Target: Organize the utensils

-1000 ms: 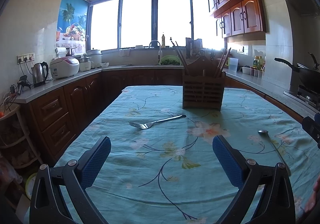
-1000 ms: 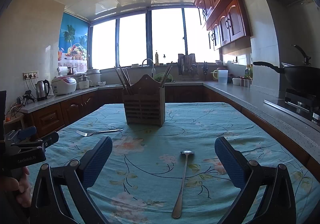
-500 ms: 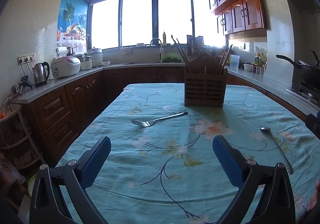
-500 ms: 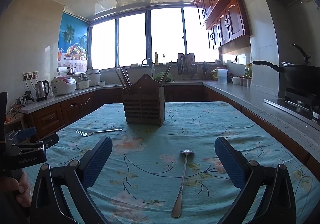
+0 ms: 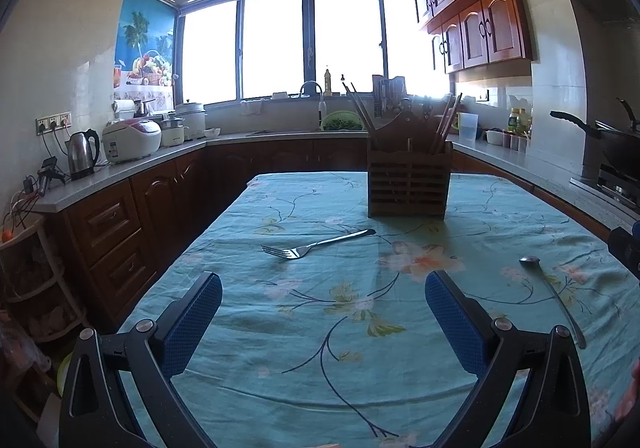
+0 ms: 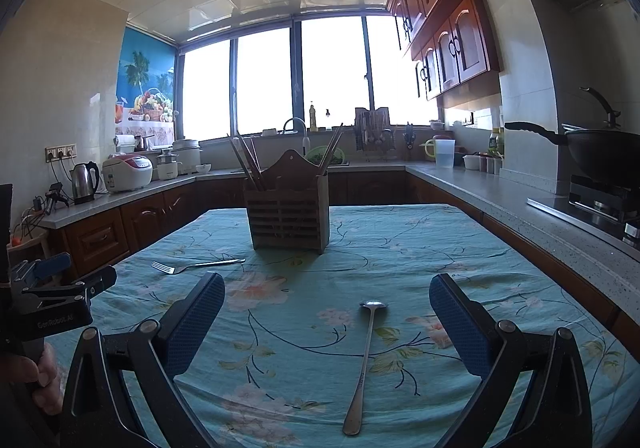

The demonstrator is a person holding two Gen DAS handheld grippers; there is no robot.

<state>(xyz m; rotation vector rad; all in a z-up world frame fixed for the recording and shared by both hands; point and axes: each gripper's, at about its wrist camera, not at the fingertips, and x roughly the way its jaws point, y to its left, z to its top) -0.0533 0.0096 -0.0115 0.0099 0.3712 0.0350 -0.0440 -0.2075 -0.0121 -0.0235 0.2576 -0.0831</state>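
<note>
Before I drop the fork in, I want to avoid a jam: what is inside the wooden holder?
Chopsticks lean out of the wooden holder at its left and right ends. Its slatted walls hide the compartments and anything shorter.

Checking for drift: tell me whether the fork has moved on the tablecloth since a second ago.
No. The fork still lies left of the wooden holder, handle tip near the same flower print; only the camera shifted slightly.

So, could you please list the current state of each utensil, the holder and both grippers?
Fork: flat on the tablecloth, untouched.
Spoon: flat on the tablecloth, bowl toward the holder, untouched.
Holder: upright, with chopsticks sticking out.
Left gripper: open, empty, above the table.
Right gripper: open, empty, spoon lying between its fingers in view.
</note>
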